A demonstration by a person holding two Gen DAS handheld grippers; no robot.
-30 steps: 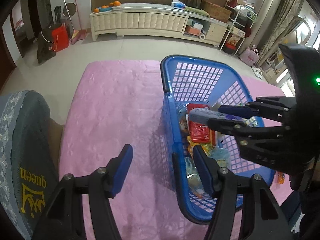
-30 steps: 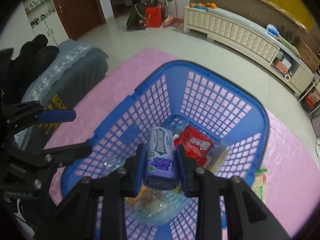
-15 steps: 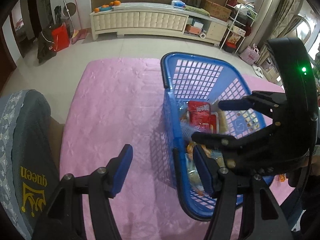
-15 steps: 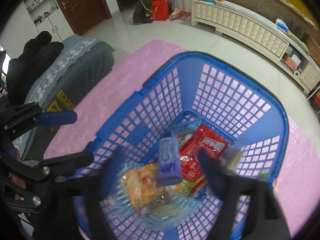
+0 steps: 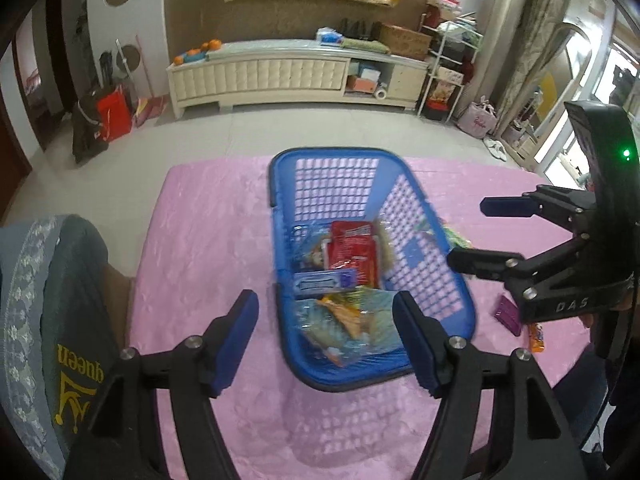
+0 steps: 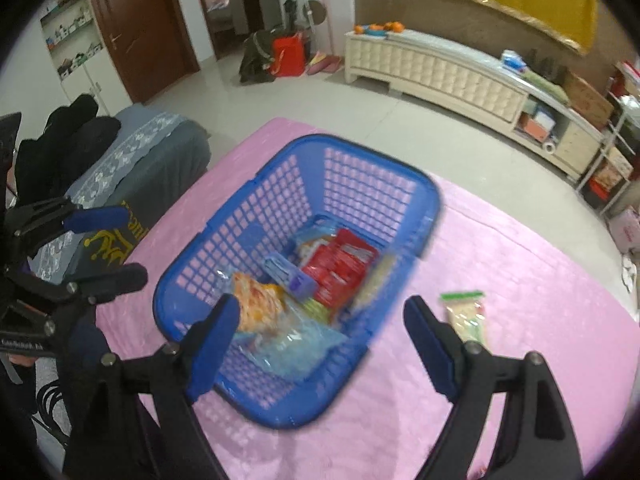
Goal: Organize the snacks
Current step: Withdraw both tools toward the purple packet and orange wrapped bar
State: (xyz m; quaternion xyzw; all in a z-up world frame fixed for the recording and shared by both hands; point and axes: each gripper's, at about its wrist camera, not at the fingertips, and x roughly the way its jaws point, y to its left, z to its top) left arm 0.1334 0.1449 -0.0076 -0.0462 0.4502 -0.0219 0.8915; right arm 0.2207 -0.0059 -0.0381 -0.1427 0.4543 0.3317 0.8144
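- While both tools hang above the pink quilted cloth (image 5: 208, 216), the blue plastic lattice basket (image 6: 280, 200) sits mid-frame in both views, partly filled.
- Right gripper (image 6: 320, 344): jaws spread wide, nothing between the pads; they have just been opening. The purple rectangular gum box (image 6: 289, 276) it let go of lies flat in the basket beside the red foil packet (image 6: 340, 268).
- Left gripper (image 5: 326, 340): jaws released, opened a little further just now, empty.
- Loose on the cloth: clear green-topped snack bag (image 6: 466, 314), right of the basket; small purple packet (image 5: 507, 314) and orange wrapper (image 5: 535, 336), lower right of the left view.
- Risk: grabbing thin flat packs off soft cloth may pinch the fabric too, dragging the cloth and shifting the basket.
- Risk: crinkly bags near the rim may spill if a finger clips the wall.
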